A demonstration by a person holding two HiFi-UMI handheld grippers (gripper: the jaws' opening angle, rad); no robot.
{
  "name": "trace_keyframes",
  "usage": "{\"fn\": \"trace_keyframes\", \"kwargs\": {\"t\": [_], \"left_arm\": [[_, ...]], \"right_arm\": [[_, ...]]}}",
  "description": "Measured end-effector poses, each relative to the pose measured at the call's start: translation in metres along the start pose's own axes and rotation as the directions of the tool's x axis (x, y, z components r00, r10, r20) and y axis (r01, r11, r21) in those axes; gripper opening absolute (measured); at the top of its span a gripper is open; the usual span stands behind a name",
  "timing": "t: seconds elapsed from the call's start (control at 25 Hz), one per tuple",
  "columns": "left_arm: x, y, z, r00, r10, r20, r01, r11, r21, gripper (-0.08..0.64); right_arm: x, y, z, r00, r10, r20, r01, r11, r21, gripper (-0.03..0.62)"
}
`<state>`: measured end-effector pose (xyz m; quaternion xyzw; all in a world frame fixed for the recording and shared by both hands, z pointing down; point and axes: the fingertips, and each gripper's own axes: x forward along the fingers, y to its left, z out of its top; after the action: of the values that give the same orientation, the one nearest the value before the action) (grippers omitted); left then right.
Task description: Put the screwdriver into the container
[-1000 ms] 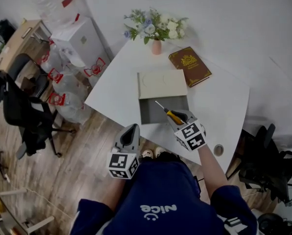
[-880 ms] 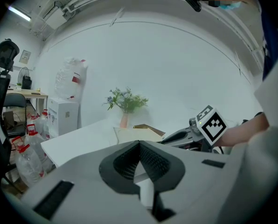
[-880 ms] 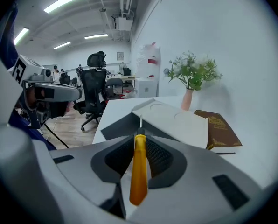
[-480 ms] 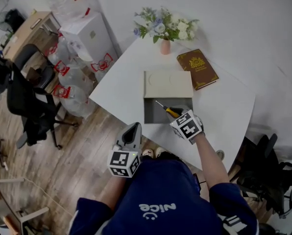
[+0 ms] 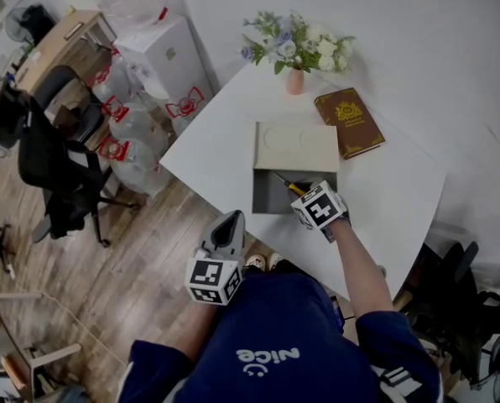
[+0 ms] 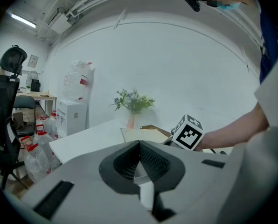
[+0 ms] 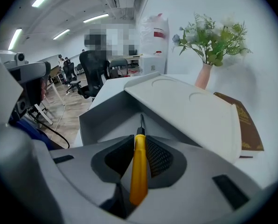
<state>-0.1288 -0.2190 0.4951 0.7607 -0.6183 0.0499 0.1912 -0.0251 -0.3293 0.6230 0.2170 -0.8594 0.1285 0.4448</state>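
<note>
White table [image 5: 384, 183], grey container [image 5: 269, 200], yellow-handled screwdriver [image 7: 138, 171] held over it.
Container: near half open, cream lid [image 5: 296, 147] over far half. Right gripper [image 7: 139, 141]: tilted down above the opening, jaws clamped on the screwdriver handle, shaft pointing into the container. Left gripper [image 6: 140, 146]: off the table's near edge, jaws closed together, nothing between them.

White table [image 5: 384, 191] on wood floor [image 5: 124, 292], black chair [image 5: 53, 170] nearby
</note>
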Motion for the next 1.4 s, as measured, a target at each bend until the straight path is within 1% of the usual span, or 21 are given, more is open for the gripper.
{"fn": "trace_keyframes", "kwargs": {"t": [0.12, 0.28, 0.4, 0.52, 0.72, 0.88, 0.96, 1.04, 1.12, 1.4], "left_arm": [[0.002, 0.002, 0.002, 1.0, 0.009, 0.0, -0.009, 1.0, 0.001, 0.015], [0.003, 0.004, 0.002, 1.0, 0.023, 0.0, -0.023, 1.0, -0.001, 0.015], [0.003, 0.006, 0.001, 1.0, 0.03, -0.003, -0.03, 1.0, -0.008, 0.014], [0.004, 0.009, 0.0, 0.999, 0.038, -0.003, -0.038, 0.999, -0.013, 0.015], [0.006, 0.009, -0.001, 0.999, 0.041, -0.004, -0.041, 0.999, -0.02, 0.015], [0.007, 0.008, -0.002, 0.999, 0.036, -0.006, -0.036, 0.999, -0.024, 0.015], [0.009, 0.008, -0.002, 0.999, 0.035, -0.007, -0.035, 0.999, -0.018, 0.015], [0.009, 0.006, -0.004, 0.999, 0.035, -0.013, -0.035, 0.999, 0.0, 0.015], [0.009, 0.003, -0.006, 0.999, 0.028, -0.022, -0.028, 1.0, 0.01, 0.015], [0.013, 0.002, -0.005, 1.0, 0.011, -0.02, -0.011, 1.0, 0.006, 0.015]], "right_arm": [[0.007, -0.002, -0.001, 1.0, 0.009, -0.013, -0.009, 1.0, 0.001, 0.092], [0.012, -0.005, -0.008, 0.998, 0.011, -0.061, -0.011, 1.0, -0.01, 0.092], [0.019, -0.004, -0.012, 0.997, 0.023, -0.068, -0.023, 1.0, -0.003, 0.092], [0.02, -0.007, -0.018, 0.995, 0.014, -0.101, -0.014, 1.0, 0.001, 0.094], [0.022, -0.008, -0.006, 0.999, 0.021, -0.05, -0.021, 1.0, 0.007, 0.094], [0.021, -0.011, -0.017, 0.996, -0.001, -0.088, 0.003, 1.0, 0.022, 0.098], [0.021, -0.012, -0.017, 0.996, -0.008, -0.084, 0.01, 1.0, 0.025, 0.104], [0.02, -0.01, -0.015, 0.998, -0.01, -0.067, 0.012, 1.0, 0.025, 0.131], [0.017, -0.007, -0.014, 0.999, -0.013, -0.048, 0.014, 1.0, 0.018, 0.137], [0.005, -0.006, -0.001, 0.999, -0.016, 0.031, 0.015, 0.999, 0.038, 0.164]]}}
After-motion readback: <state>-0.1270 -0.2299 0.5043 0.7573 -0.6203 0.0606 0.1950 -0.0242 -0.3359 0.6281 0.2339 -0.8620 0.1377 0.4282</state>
